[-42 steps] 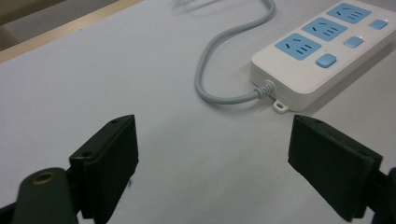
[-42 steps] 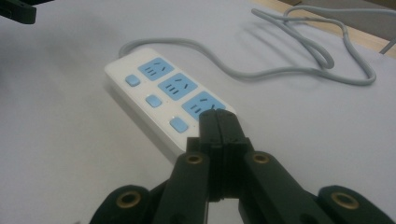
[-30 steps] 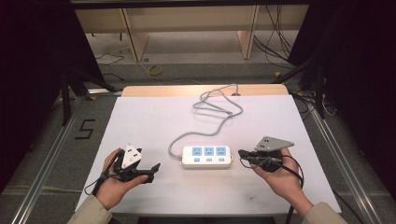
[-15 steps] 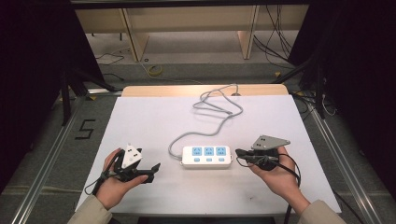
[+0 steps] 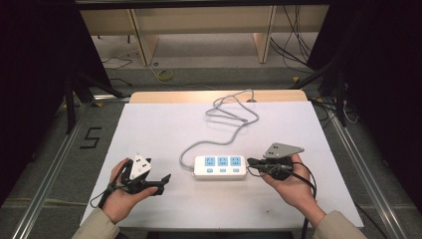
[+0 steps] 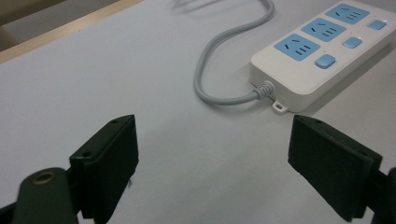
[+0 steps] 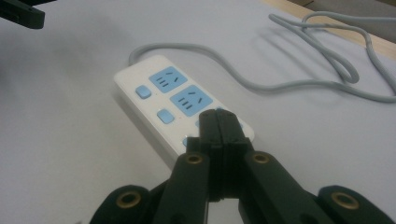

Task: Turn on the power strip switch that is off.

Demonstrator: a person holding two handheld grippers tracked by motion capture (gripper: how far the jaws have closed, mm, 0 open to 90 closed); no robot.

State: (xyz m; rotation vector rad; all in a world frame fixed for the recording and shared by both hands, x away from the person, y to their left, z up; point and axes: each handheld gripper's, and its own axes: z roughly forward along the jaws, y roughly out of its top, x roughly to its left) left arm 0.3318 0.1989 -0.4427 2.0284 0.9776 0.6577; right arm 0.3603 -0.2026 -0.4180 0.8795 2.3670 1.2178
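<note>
The white power strip point(image 5: 220, 167) lies in the lower centre of the high view, approached by the clenched, empty right gripper point(image 5: 252, 162), probably to press a switch, while the left gripper point(image 5: 164, 178) is held released.

Bright even overhead light on the table point(image 5: 164, 129), dark surround, soft shadows, slightly soft close-ups.

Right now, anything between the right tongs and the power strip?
Nothing visible. The right tongs are shut and sit at the power strip's right end, tips over its nearest socket in the right gripper view, with only bare white table around. The grey cord leaves from the strip's far end.
</note>
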